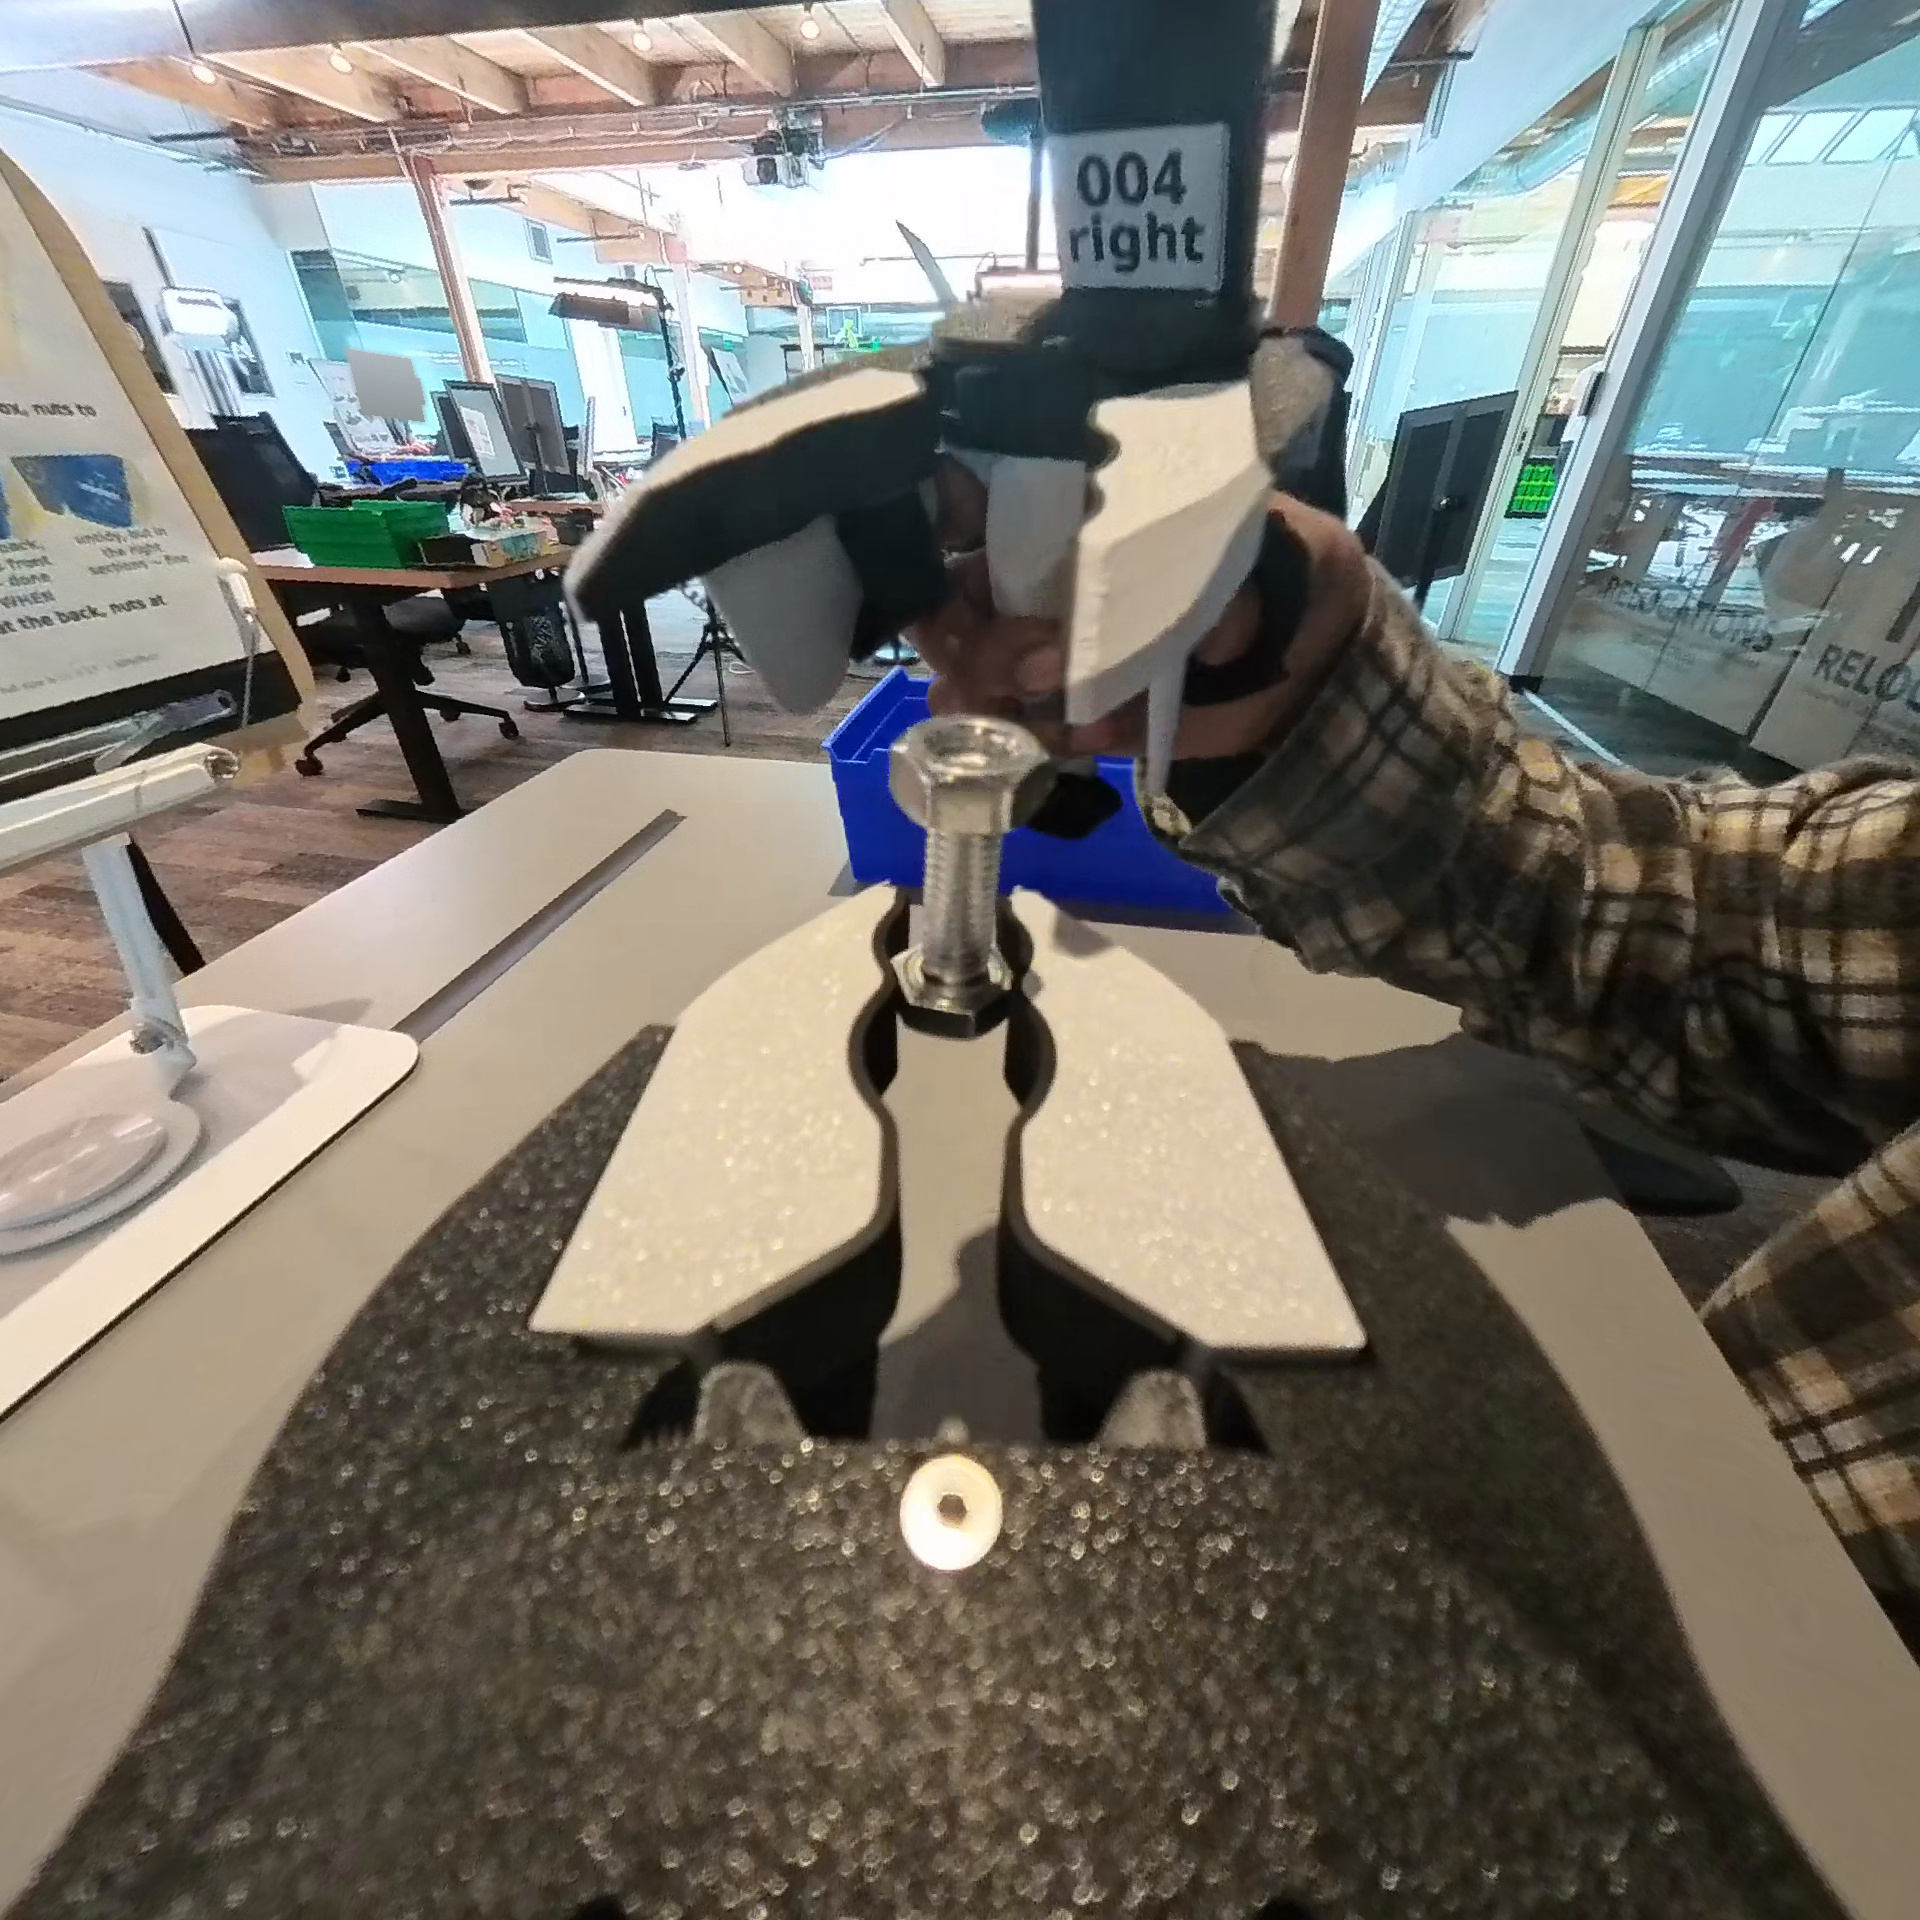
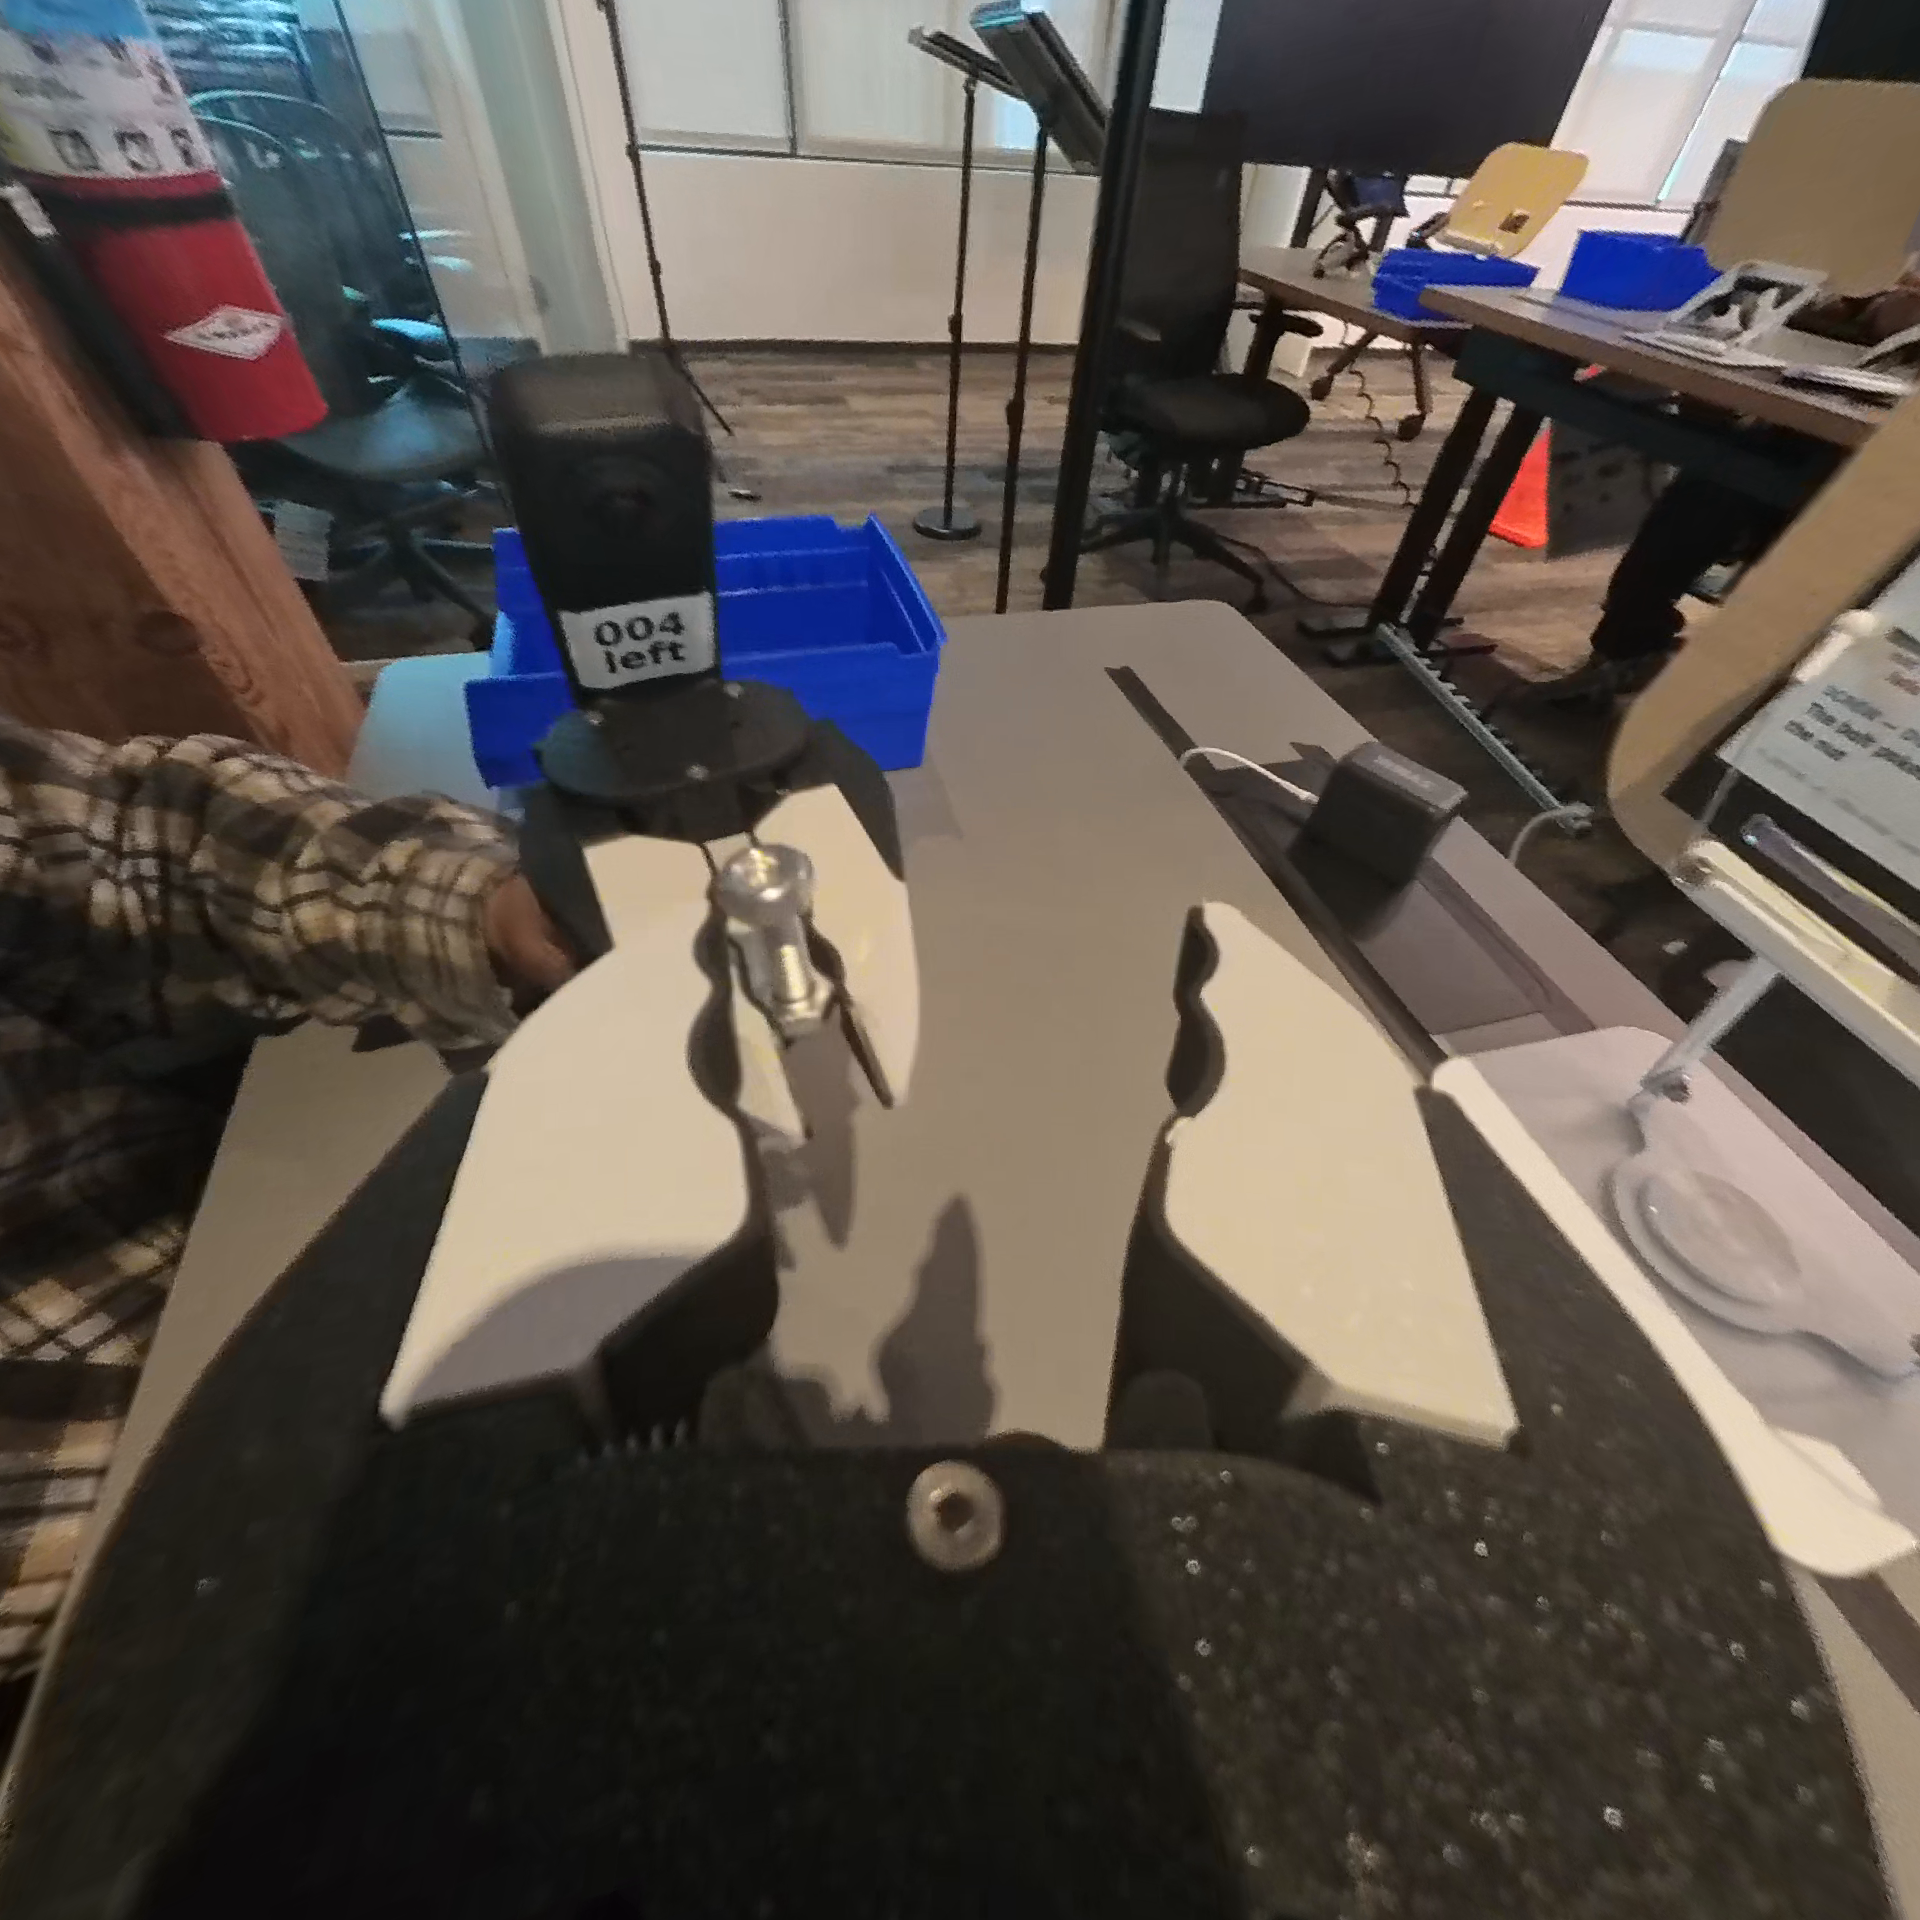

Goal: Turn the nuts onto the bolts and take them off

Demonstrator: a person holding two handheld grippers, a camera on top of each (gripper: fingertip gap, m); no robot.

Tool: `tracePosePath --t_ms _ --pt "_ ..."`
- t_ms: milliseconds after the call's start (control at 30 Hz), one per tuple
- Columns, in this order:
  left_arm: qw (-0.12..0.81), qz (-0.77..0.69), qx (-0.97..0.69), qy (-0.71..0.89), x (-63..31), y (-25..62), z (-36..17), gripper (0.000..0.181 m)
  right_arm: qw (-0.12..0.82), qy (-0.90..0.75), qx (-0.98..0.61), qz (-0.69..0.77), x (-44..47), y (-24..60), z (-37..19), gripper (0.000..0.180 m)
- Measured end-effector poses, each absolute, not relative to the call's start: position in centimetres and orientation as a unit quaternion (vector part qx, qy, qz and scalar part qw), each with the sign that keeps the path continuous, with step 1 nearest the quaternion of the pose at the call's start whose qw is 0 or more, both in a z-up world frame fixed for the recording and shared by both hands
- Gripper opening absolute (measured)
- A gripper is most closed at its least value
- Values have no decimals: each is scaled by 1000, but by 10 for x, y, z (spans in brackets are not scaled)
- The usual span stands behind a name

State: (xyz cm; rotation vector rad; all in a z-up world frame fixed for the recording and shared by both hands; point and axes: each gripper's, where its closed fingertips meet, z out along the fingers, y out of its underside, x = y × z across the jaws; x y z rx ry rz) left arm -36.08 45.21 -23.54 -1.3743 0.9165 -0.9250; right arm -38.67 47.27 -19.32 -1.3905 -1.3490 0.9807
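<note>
In the left wrist view my left gripper [image 1: 951,982] is shut on a steel hex nut [image 1: 951,992] threaded on the lower end of a bolt [image 1: 961,862]. The bolt stands upright with its hex head on top. My right gripper [image 1: 951,675] hangs just above the bolt head, jaws open and empty, pointing down. In the right wrist view my right gripper [image 2: 956,997] is wide open over the grey table [image 2: 1039,748]. The left gripper [image 2: 821,1049] and the bolt [image 2: 769,935] lie beside my left finger [image 2: 623,1091], not between the fingers.
A blue bin [image 1: 1039,862] stands behind the bolt on the table; it also shows in the right wrist view [image 2: 831,623]. A white stand on a flat base [image 1: 156,1060] and an instruction board [image 1: 104,499] are at one side. A small black box [image 2: 1382,821] sits on a dark strip. My hands' fingertips stand some 5 cm from each other.
</note>
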Motion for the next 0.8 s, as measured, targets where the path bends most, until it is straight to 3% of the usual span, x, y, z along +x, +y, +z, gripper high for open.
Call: tracePosePath --t_ms 800 --pt "581 -399 -592 391 -361 452 -237 15 469 -553 -564 396 -387 473 -194 83"
